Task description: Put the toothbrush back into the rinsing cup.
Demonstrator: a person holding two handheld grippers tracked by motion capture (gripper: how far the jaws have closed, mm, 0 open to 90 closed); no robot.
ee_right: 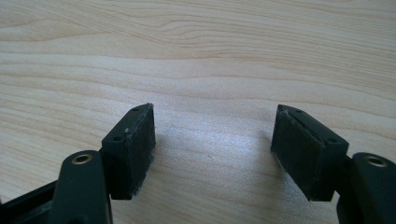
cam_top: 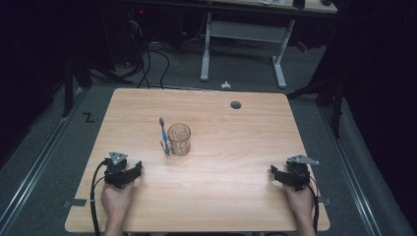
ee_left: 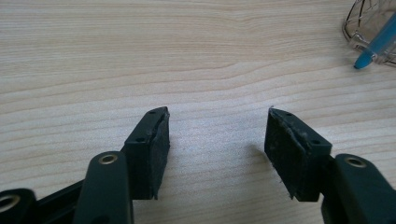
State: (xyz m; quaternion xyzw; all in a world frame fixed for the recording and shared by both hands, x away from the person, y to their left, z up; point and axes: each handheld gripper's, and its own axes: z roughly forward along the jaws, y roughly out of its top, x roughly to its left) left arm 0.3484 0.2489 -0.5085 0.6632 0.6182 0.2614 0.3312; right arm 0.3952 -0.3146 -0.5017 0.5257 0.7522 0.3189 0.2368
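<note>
The toothbrush [cam_top: 164, 136] lies on the tabletop [cam_top: 231, 162] left of centre, its blue handle running near-to-far and its near end just beside, perhaps touching, the clear glass tumbler [cam_top: 179, 139] that stands upright to its right. I judge the toothbrush light and stiff, a thin smooth plastic stick that could roll or skid if I nudge it, so I would take it across the handle around the middle, away from the bristle end. The tumbler looks hard, slick and breakable, and tippy if bumped at the rim; I would keep clear of it on the approach. My left gripper [cam_top: 123, 172] rests at the near left of the tabletop, jaws spread wide with nothing between them, only bare wood; in the left gripper view the tumbler's base [ee_left: 371, 32] and the blue handle tip [ee_left: 373, 49] sit off to the far right. My right gripper [cam_top: 290, 176] rests at the near right, well apart from both, jaws likewise spread and empty.
</note>
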